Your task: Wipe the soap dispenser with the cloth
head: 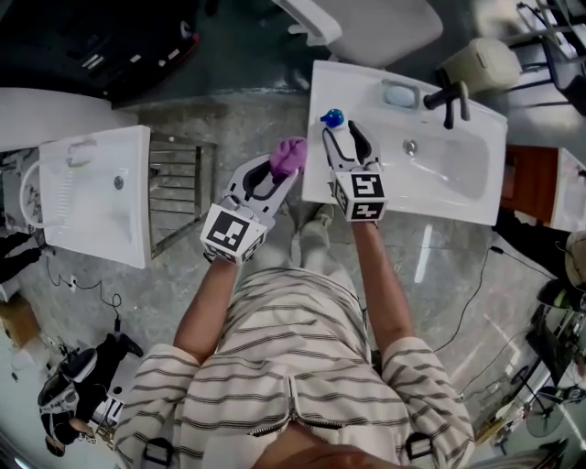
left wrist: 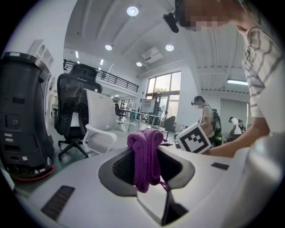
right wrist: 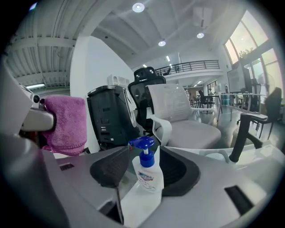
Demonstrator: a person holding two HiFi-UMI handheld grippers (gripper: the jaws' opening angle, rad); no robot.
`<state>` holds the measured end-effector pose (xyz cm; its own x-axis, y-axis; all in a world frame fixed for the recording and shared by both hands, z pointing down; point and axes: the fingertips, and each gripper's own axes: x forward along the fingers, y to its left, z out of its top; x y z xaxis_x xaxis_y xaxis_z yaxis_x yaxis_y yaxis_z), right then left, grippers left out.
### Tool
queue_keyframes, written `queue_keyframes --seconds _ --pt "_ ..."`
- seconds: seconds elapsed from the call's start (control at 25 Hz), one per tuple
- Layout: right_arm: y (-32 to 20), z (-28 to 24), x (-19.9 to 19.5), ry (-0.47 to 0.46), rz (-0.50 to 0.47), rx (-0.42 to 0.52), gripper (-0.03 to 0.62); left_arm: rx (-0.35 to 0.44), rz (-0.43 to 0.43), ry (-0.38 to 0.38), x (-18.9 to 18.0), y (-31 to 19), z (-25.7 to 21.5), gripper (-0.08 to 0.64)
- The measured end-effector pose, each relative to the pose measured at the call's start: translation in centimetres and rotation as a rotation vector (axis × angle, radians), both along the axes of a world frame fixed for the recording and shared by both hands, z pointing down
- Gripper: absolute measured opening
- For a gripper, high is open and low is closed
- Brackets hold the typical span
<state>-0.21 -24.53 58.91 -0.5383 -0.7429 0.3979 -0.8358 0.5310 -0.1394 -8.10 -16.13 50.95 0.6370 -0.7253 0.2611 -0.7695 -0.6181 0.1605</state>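
Note:
The soap dispenser (head: 332,118), a white bottle with a blue pump, stands upright on the left rim of the white sink (head: 458,183). My right gripper (head: 341,136) straddles it, open. In the right gripper view the dispenser (right wrist: 149,178) sits between the dark pads, with a narrow gap at the left pad (right wrist: 111,167). My left gripper (head: 286,169) hangs just left of the sink, shut on a bunched purple cloth (head: 290,156). The left gripper view shows the cloth (left wrist: 144,156) draped over the closed jaws. The cloth (right wrist: 67,124) also shows left of the dispenser, apart from it.
A black faucet (head: 449,96) and a soap dish (head: 400,93) sit at the sink's back. A second white basin (head: 92,192) stands to the left, with a metal rack (head: 179,188) between. A white chair (head: 366,27) and a black machine (right wrist: 109,116) stand beyond.

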Motion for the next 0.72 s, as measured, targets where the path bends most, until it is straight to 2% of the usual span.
queue_keyframes --seconds 0.28,0.4,0.52,0.72 --pt "2.0 -4.9 1.0 -0.06 0.036 0.079 0.161 0.037 -0.042 -0.022 0.8 0.7 -1.5 0.117" --pt "2.8 -7.1 1.4 -0.077 0.044 0.103 0.121 0.056 -0.063 -0.024 1.4 0.8 -2.5 0.118" --pt "3.5 -8.8 2.0 -0.09 0.069 0.111 0.054 0.072 -0.075 -0.018 1.9 0.9 -3.5 0.118" --pt "4.4 -11.7 2.6 -0.125 0.089 0.14 0.009 0.103 -0.09 -0.021 2.3 0.9 -5.1 0.117"
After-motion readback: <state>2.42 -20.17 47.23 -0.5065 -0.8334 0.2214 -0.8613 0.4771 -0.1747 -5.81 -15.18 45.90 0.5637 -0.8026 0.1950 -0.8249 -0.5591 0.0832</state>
